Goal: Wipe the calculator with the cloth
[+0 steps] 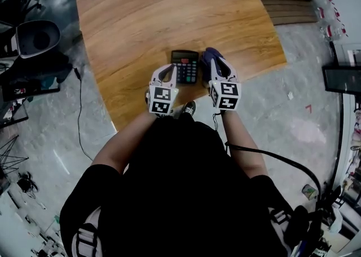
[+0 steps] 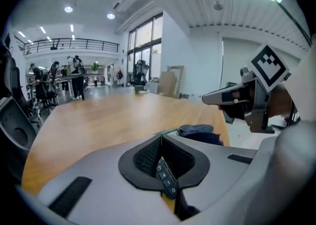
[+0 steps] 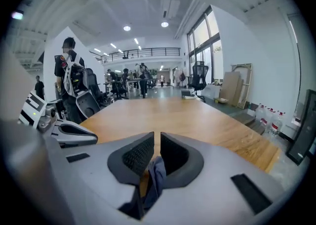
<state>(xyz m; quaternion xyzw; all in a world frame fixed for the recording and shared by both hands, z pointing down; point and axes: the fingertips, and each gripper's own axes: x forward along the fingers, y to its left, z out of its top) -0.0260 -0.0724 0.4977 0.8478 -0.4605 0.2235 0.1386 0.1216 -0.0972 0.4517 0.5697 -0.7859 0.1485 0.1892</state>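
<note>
Tabletop of brown grained wood [image 1: 169, 8] lies beneath both grippers. The left gripper [image 2: 160, 140] is clenched on the edge of the black rectangular calculator [image 2: 166, 179], held near the table's front edge. The right gripper [image 3: 154, 137] pinches the dark blue cloth [image 3: 156, 179], which hangs just right of the calculator.

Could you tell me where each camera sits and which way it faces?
Left gripper view: on the left gripper, looking along its jaws, shut on the calculator, across the table.
Right gripper view: on the right gripper, across the table; jaws shut on the cloth.
Head view: on the head, steeply down at both arms, torso and grippers.
Shared: all show the table; each gripper view catches the other gripper.
</note>
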